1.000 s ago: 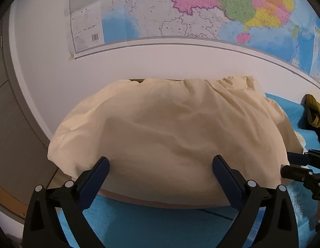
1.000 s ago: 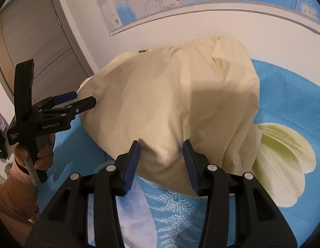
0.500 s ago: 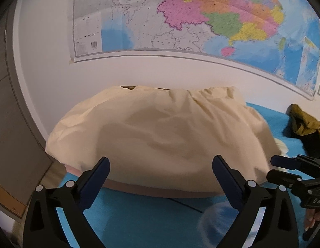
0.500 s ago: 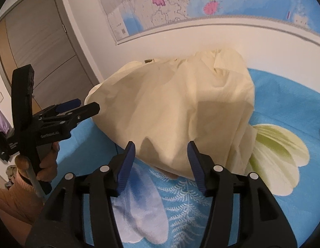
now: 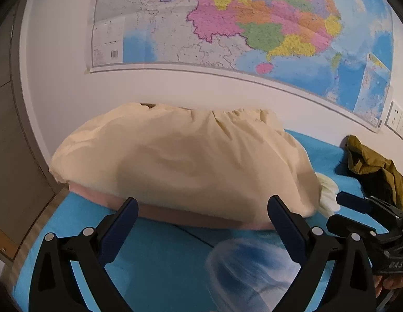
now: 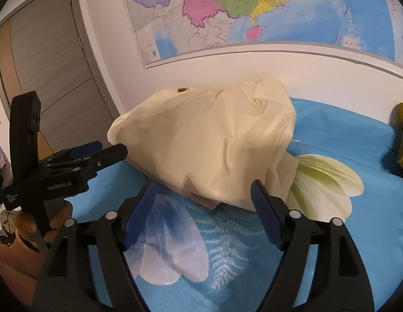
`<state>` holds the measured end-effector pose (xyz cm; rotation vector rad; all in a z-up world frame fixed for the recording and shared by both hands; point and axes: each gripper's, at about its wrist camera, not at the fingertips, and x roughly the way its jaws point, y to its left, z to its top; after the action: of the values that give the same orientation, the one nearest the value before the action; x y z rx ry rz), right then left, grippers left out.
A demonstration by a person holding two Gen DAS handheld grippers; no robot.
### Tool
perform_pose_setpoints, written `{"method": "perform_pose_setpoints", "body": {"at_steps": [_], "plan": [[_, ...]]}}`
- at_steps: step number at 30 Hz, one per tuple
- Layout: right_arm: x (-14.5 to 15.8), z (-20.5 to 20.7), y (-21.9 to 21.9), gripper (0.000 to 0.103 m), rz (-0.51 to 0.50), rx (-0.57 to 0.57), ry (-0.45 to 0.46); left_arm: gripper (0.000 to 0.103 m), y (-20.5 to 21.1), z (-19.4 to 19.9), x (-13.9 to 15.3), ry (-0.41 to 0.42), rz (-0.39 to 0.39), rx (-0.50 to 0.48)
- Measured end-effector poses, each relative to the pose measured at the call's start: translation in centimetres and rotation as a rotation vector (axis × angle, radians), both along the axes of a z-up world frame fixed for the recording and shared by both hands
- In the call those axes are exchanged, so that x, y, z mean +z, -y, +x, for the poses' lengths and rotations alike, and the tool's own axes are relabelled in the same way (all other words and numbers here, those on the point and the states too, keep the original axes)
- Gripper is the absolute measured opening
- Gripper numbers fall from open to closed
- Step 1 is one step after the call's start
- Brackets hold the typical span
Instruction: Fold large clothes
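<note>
Left wrist view: our left claw [image 5: 201, 219] stands wide apart with nothing between its jaws; the cream garment [image 5: 180, 166] lies heaped on the blue bed [image 5: 159, 254] straight ahead and just beyond the tips, its long axis running across the view along the wall. A pink layer under it is mostly hidden. The right claw [image 5: 352, 208] is cut off at the edge. Right wrist view: our right claw [image 6: 201, 205] is opening, nothing between its jaws; the cream garment [image 6: 214, 145] sits ahead, its near hem just past the tips. The left claw [image 6: 102, 150] hovers by its left end. We judge both claws about equally near. The folds beneath the heap are hard to make out.
</note>
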<state>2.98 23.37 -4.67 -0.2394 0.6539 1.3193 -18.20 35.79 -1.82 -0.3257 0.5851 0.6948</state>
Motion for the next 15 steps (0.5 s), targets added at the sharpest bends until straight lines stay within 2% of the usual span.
{"method": "perform_pose_setpoints", "body": {"at_steps": [4,15], "plan": [[0.4,-1.0,1.2,0.094,0.016,-0.029,0.048,0.096,1.2,0.0,0.2,-0.005,-0.001,0.01],[0.9,-2.6,3.5,0.097,0.057,-0.033,0.065,0.096,4.2,-0.7,0.8,-0.001,0.037,0.015]]}}
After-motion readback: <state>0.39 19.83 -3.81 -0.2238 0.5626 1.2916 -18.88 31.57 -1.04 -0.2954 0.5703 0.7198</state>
